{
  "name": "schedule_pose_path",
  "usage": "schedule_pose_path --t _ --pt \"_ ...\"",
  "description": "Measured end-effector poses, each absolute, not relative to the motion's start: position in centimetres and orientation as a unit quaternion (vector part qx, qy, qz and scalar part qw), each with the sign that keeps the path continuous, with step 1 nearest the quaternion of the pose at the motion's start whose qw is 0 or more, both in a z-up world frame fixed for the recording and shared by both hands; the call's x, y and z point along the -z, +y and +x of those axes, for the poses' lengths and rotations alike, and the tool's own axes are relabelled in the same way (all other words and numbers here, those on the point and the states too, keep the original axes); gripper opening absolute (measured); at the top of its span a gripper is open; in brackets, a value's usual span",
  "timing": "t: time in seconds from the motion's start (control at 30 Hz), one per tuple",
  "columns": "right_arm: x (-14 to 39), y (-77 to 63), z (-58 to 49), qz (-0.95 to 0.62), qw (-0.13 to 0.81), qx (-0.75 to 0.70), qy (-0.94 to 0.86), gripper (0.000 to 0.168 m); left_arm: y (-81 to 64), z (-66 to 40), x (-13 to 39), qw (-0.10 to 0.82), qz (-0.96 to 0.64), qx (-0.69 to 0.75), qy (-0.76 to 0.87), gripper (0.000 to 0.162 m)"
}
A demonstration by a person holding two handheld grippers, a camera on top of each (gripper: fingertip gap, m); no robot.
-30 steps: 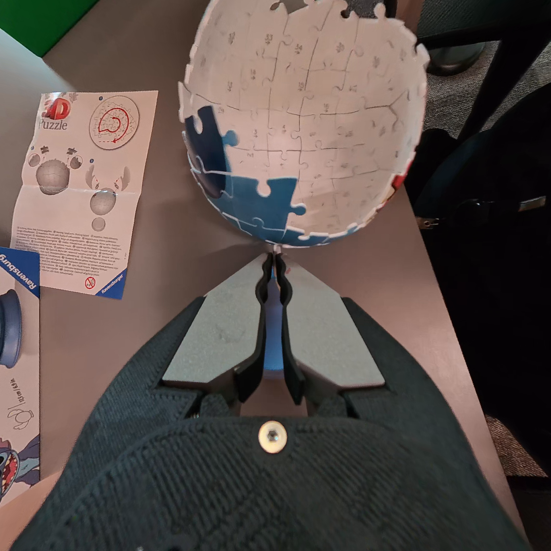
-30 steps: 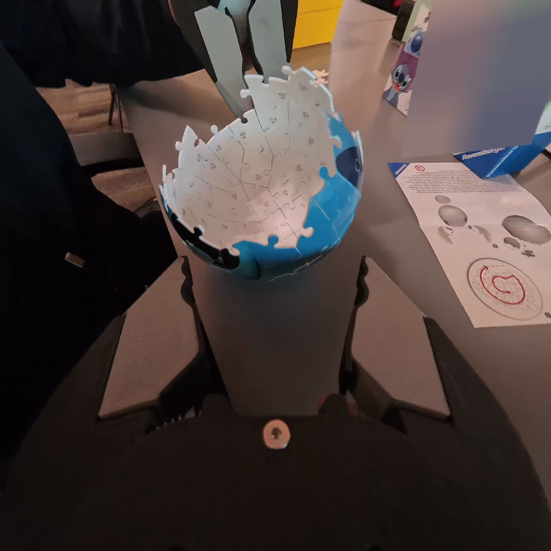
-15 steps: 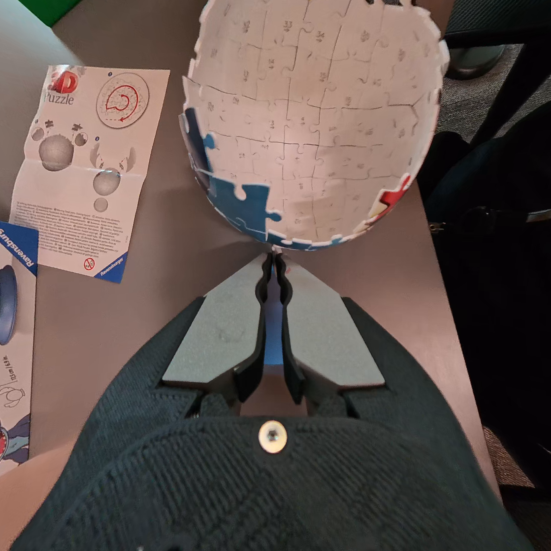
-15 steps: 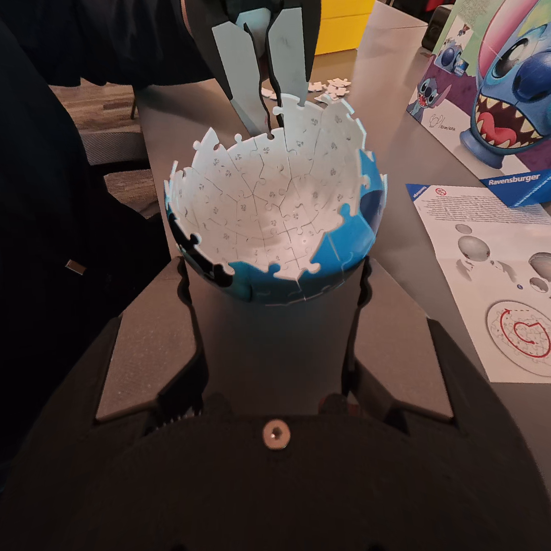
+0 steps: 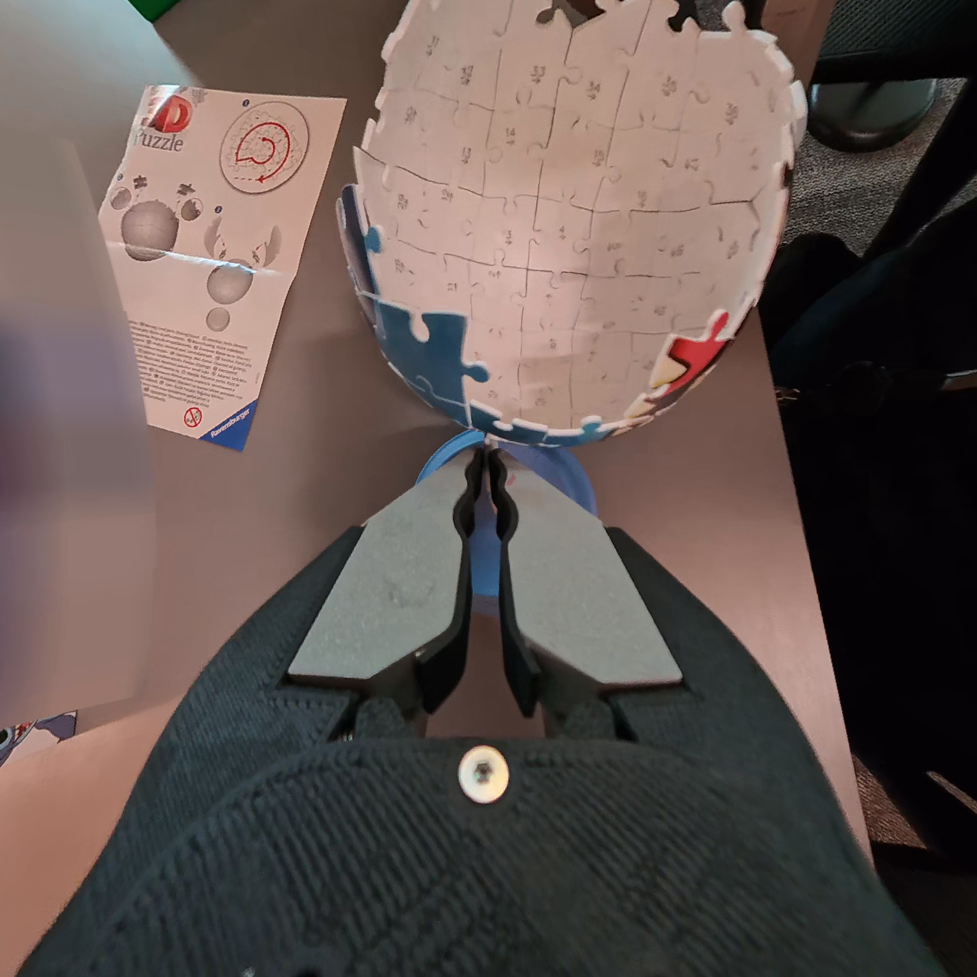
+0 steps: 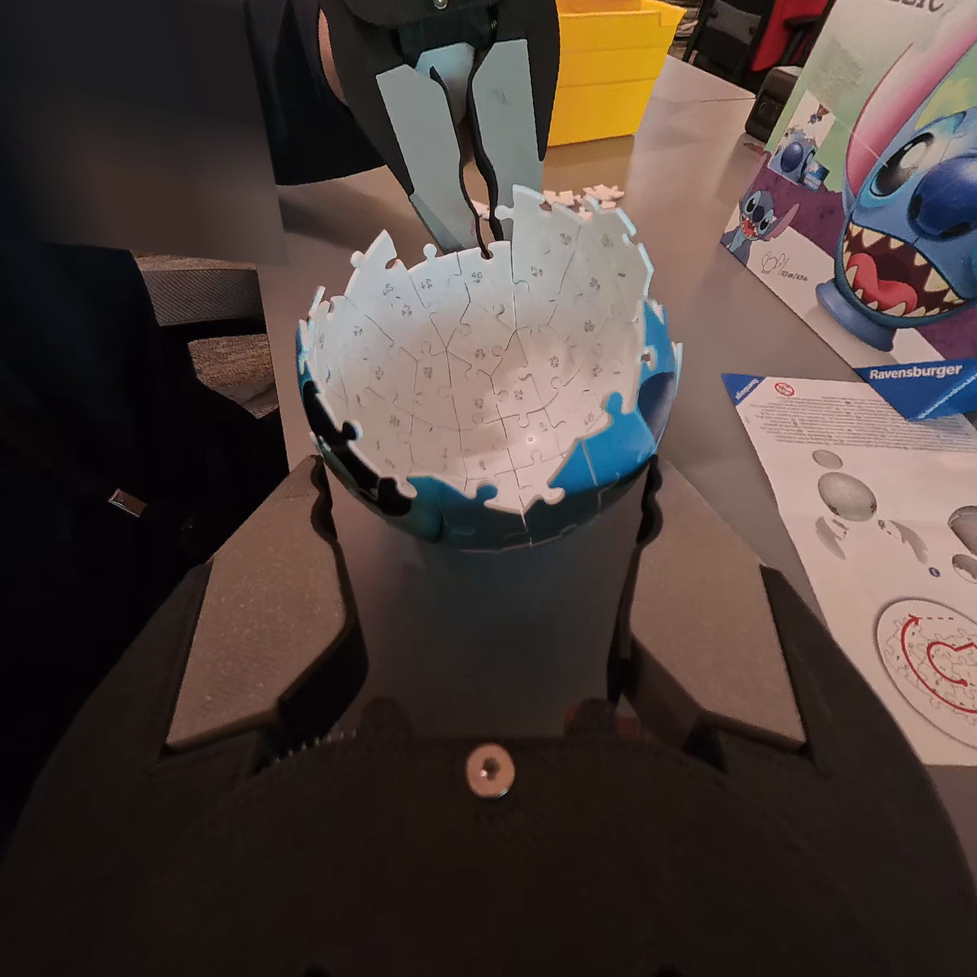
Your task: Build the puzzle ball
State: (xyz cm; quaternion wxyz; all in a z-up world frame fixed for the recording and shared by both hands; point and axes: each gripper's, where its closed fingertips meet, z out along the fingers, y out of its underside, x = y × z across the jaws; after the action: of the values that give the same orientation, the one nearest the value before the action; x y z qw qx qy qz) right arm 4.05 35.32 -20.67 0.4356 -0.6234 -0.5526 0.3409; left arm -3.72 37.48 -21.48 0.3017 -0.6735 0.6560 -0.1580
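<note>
A big brown table [image 5: 328,528] fills most of both views. On it stands a puzzle box [image 6: 872,254] with a blue cartoon face, over on the right side of the right wrist view. Behind it, at the far end of the table, sits a yellow bin [image 6: 602,79].

Next in size is the puzzle ball [image 6: 476,380]. It is only half built, so it looks like an open bowl. The inside is white with small printed marks, and the outside is blue with some black and a bit of red. Its top edge is bumpy with knobs and gaps. In the right wrist view it sits in the middle, with its open side facing up.

A folded paper sheet [image 5: 217,264] with drawings lies flat on the table, beside the ball and apart from it.

The left claw [image 5: 485,454] is pressed together on the edge of the ball, pinching one piece at the rim. In the right wrist view the same claw [image 6: 489,240] comes down from above onto the far rim.

The right claw [image 6: 486,470] is spread wide. Its two fingers sit at either side of the ball's near, lower part; I cannot tell if they touch it.

A round blue stand [image 5: 571,476] peeks out under the left claw.

Some small loose white pieces [image 6: 592,193] lie on the table behind the ball.
</note>
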Motion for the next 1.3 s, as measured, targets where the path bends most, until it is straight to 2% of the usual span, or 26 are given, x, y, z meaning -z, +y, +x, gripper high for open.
schedule_pose_path --t 0.77,1.13,1.3 --pt "19.1 36.2 0.6 -0.597 0.437 -0.350 -0.574 0.116 37.8 -7.0 20.8 0.315 -0.693 0.136 0.634 0.000" --pt "20.2 36.6 2.4 -0.617 0.446 -0.352 -0.545 0.117 37.8 -5.4 21.2 0.313 -0.688 0.163 0.634 0.000" --pt "19.5 37.2 4.1 -0.625 0.463 -0.362 -0.515 0.112 38.1 -4.3 20.9 0.315 -0.681 0.167 0.640 0.000"
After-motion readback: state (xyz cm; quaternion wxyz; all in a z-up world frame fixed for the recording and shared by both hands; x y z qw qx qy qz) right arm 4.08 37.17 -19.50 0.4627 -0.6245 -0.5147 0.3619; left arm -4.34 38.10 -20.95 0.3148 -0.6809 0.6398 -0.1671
